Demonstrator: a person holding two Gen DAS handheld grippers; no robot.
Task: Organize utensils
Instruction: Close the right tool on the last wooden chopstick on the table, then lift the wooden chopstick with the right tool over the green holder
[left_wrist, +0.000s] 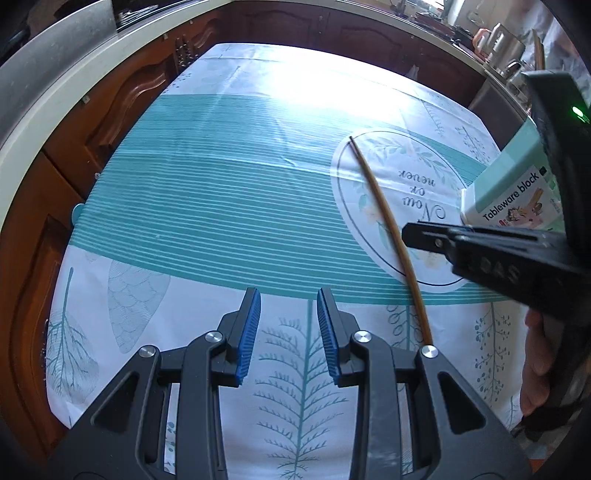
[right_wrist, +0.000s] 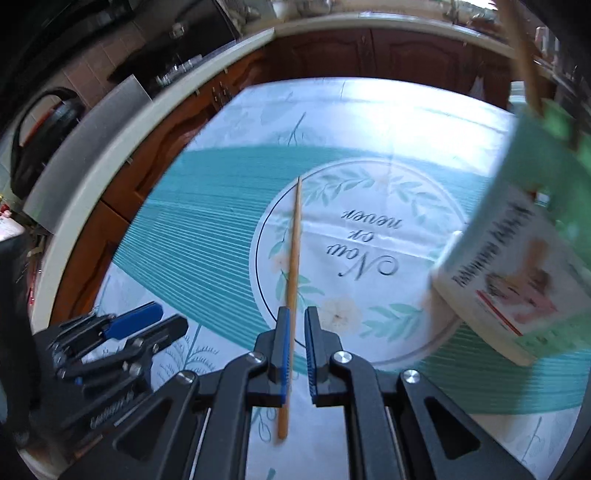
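Observation:
One wooden chopstick (left_wrist: 380, 206) (right_wrist: 295, 240) lies on the teal patterned tablecloth (left_wrist: 221, 184), its far tip on the rim of the printed circle. My right gripper (right_wrist: 298, 312) (left_wrist: 406, 236) is low over it. Its blue pads stand a narrow gap apart, and the chopstick shows in that gap close to the left pad, with nothing pressing on it. My left gripper (left_wrist: 288, 295) (right_wrist: 168, 319) hovers open and empty to the left of the chopstick. The mint "Tableware block" box (left_wrist: 513, 181) (right_wrist: 517, 258) stands at the right, with a blurred stick (right_wrist: 524, 55) rising from its top.
Wooden cabinet doors (left_wrist: 122, 99) under a pale counter edge (right_wrist: 110, 162) wrap around the table's left and far sides. A kettle (left_wrist: 498, 40) and other kitchenware sit on the counter at the back right. A person's hand (left_wrist: 535, 362) holds the right gripper.

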